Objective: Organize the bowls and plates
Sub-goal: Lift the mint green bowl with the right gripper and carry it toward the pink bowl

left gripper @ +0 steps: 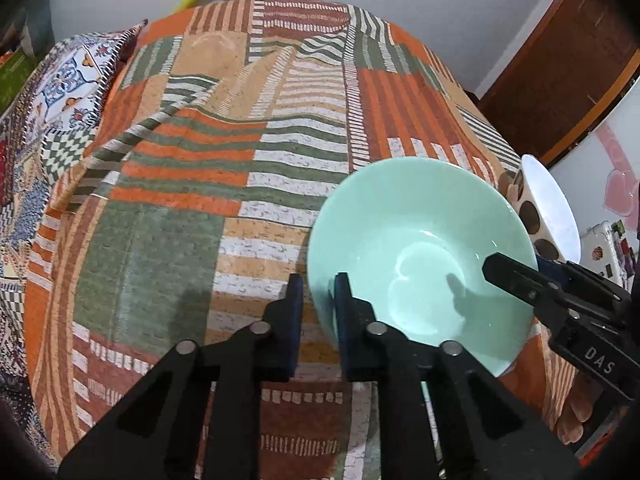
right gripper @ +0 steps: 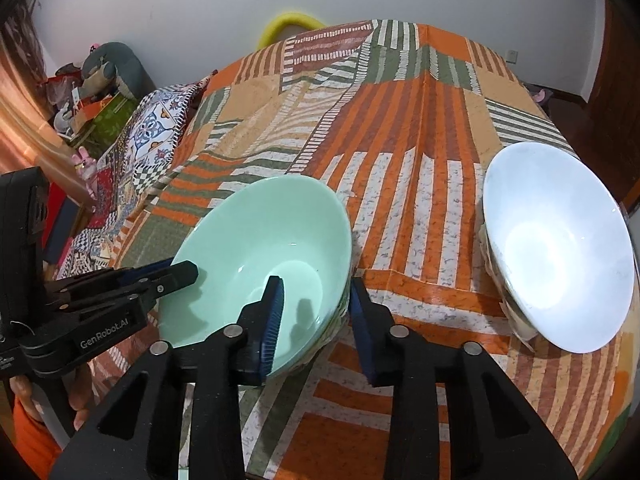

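Striped orange cloth (right gripper: 400,184) covers the surface. Both hand-held grippers clamp the green bowl's (right gripper: 260,256) rim: left hand-held gripper (left gripper: 318,300) and right hand-held gripper (right gripper: 316,300) on opposite sides. White bowl (right gripper: 560,256) sits right of them.

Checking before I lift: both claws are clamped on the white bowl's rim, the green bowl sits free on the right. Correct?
Swapped. Both wrist views show the left claw and right claw clamped on the green bowl; the white bowl sits free on the right.
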Available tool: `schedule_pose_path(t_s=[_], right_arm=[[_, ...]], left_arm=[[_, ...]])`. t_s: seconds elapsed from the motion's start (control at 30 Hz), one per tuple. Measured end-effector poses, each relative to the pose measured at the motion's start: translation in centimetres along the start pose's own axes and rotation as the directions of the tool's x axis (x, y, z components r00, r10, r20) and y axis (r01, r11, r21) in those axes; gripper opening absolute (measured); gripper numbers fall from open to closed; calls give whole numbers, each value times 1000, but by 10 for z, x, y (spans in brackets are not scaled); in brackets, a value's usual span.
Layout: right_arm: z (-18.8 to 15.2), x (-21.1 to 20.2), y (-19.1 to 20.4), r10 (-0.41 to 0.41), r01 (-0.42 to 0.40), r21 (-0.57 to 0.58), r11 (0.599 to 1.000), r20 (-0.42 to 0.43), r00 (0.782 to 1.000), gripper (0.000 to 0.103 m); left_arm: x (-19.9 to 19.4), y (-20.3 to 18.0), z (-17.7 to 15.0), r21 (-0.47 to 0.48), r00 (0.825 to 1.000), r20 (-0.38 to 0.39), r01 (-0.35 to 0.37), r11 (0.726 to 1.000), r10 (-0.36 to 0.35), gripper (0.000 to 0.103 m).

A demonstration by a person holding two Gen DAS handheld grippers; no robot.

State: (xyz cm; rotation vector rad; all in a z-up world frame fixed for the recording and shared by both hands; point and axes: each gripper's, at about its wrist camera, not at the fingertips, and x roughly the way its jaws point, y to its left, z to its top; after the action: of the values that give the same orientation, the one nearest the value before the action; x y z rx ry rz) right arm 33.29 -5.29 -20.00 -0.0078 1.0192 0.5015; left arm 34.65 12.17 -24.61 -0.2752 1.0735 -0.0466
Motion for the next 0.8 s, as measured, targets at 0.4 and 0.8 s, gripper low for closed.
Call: schedule_pose_path(t_s=[0.4, 0.8], right_arm=[[-4, -8, 12, -59, 58, -53, 997, -11, 998, 27], [-10, -64, 32, -25, 32, -75, 997, 92, 995, 27]], left_arm=[[-27, -13, -8, 33, 998, 52, -40, 999, 38, 11], [-96, -27, -23, 64, 987, 157, -53, 997, 43, 11]])
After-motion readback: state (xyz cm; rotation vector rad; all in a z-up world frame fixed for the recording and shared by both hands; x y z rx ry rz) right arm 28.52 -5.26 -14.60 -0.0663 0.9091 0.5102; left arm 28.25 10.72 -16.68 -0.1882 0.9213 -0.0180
